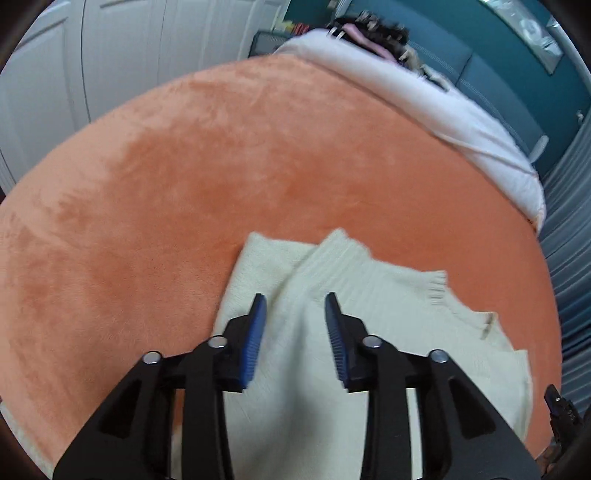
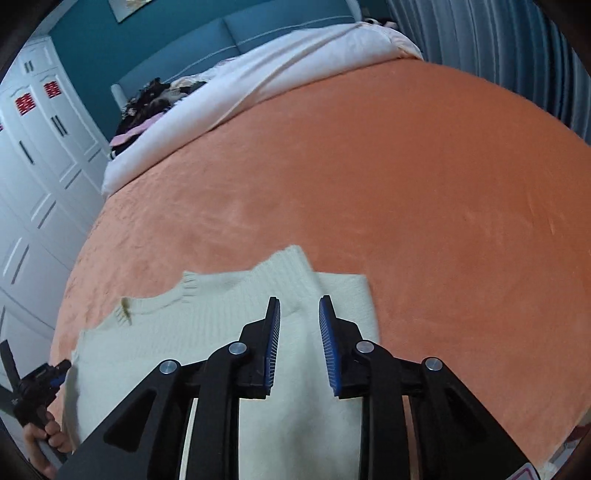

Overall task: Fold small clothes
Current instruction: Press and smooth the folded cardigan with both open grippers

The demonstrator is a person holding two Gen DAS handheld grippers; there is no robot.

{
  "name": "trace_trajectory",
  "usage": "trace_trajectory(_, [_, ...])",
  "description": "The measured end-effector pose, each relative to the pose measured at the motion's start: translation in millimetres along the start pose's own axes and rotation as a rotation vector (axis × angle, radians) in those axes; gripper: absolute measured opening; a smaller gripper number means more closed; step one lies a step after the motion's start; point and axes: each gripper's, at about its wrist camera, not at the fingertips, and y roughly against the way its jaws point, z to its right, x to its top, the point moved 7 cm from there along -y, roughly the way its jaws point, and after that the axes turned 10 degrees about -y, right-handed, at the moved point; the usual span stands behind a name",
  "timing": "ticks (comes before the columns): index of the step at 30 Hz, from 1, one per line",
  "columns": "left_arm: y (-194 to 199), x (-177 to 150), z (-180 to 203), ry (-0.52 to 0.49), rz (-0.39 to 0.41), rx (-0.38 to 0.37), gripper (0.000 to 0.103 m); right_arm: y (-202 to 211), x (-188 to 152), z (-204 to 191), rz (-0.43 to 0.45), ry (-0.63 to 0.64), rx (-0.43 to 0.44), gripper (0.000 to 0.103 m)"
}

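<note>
A cream knit sweater [image 1: 369, 332] lies flat on the orange bedspread [image 1: 221, 166], with a sleeve folded across its body. My left gripper [image 1: 295, 301] is open and empty, just above the sweater's left part. In the right wrist view the same sweater [image 2: 184, 332] lies below my right gripper [image 2: 297, 301], which is open and empty over the folded sleeve near the sweater's right edge. The left gripper also shows in the right wrist view [image 2: 55, 369], held in a hand at the far left. The right gripper shows at the left wrist view's lower right edge [image 1: 561, 406].
A white duvet [image 1: 443, 110] is bunched at the bed's head, with a pile of dark and pink clothes [image 1: 373, 33] behind it. A teal headboard [image 2: 240, 37], white wardrobe doors [image 2: 37, 166] and grey curtains [image 2: 498, 44] surround the bed.
</note>
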Motion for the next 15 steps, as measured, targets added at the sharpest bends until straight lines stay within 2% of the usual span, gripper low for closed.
trace_trajectory(3, [20,-22,38,-0.059,0.008,-0.106,0.036,8,-44,-53,-0.064,0.113,0.11,0.024])
trace_trajectory(5, [13,-43,57,-0.103,-0.039,-0.131,0.036,-3,-83,-85,-0.163,0.169,0.188,0.023])
trace_trajectory(6, [5,-54,61,-0.119,-0.077,-0.116,0.036,-12,-101,-95,-0.208,0.194,0.21,0.021])
trace_trajectory(7, [-2,-63,58,-0.12,-0.104,-0.095,0.035,-22,-115,-101,-0.234,0.225,0.197,0.015])
trace_trajectory(8, [-3,-67,53,-0.118,-0.084,-0.099,0.032,-30,-122,-101,-0.243,0.243,0.166,0.011])
trace_trajectory(10, [3,-64,39,-0.121,-0.071,-0.1,0.029,-34,-115,-81,-0.232,0.193,0.134,0.01])
trace_trajectory(12, [12,-60,14,-0.136,-0.053,-0.009,0.03,-23,-89,-38,-0.174,0.087,0.07,0.011])
trace_trajectory(13, [14,-60,1,-0.132,-0.048,0.011,0.03,-16,-76,-11,-0.135,0.049,0.015,0.012])
trace_trajectory(14, [16,-64,-7,-0.113,-0.054,-0.011,0.027,-10,-66,19,-0.101,0.023,-0.058,0.009])
trace_trajectory(15, [16,-67,-15,-0.084,-0.059,-0.058,0.023,-9,-61,46,-0.096,-0.001,-0.106,0.0])
